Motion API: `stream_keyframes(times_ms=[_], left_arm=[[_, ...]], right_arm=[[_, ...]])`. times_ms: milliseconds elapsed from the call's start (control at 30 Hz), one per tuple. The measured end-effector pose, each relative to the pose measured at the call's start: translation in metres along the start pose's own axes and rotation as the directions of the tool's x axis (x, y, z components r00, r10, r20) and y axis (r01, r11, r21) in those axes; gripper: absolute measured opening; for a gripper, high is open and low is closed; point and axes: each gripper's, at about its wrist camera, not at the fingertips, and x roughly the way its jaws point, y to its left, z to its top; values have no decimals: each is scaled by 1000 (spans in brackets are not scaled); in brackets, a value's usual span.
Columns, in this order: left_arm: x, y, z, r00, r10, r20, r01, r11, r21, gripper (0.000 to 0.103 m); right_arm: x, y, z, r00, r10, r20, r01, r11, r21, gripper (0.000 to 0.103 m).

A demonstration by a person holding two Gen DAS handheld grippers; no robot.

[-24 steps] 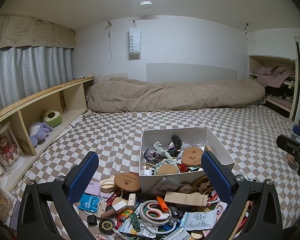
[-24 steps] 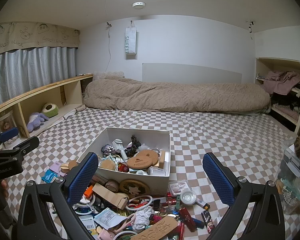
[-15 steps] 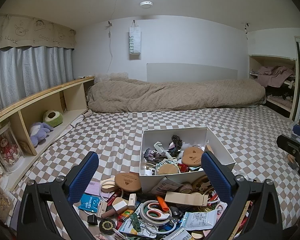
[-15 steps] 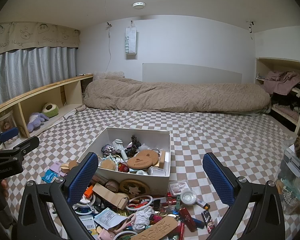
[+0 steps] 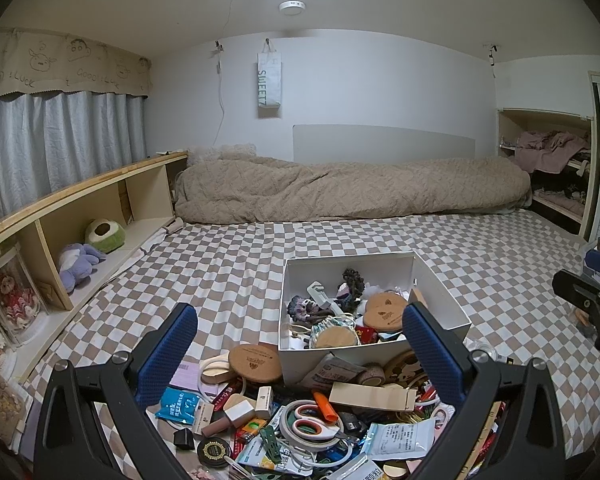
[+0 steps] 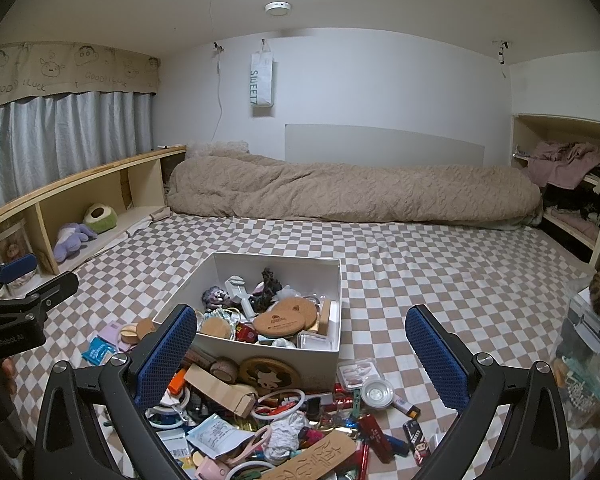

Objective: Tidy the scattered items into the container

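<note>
A white open box [image 5: 440, 288] [image 6: 260, 356] sits on the checkered bed, partly filled with cork coasters, a white clip and small trinkets. A pile of scattered items lies in front of it: scissors [image 5: 312, 426] on tape rolls, a cork coaster [image 5: 254, 362], a cardboard sleeve [image 5: 370, 396], packets, a round panda coaster [image 6: 270, 376], a clear lid [image 6: 376, 392]. My left gripper [image 5: 300, 346] is open and empty above the pile. My right gripper [image 6: 300, 346] is open and empty above the pile, right of the left one [image 6: 24, 300].
A rolled beige duvet [image 5: 352, 192] lies across the far end of the bed. A wooden shelf [image 5: 80, 216] with plush toys runs along the left. A clear plastic bin [image 6: 584, 356] stands at the right. Open checkered sheet [image 6: 440, 264] lies beyond the box.
</note>
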Motion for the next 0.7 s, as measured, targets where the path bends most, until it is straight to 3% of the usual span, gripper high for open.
stream_keyframes(times_ms=[333, 700], left_arm=[[6, -1, -7, 1000, 24, -19, -24, 1000, 2, 103], [40, 13, -16, 992, 59, -108, -64, 997, -46, 103]], right_arm=[[9, -8, -3, 1000, -5, -15, 5, 1000, 24, 103], [39, -26, -16, 994, -59, -88, 64, 996, 55, 103]])
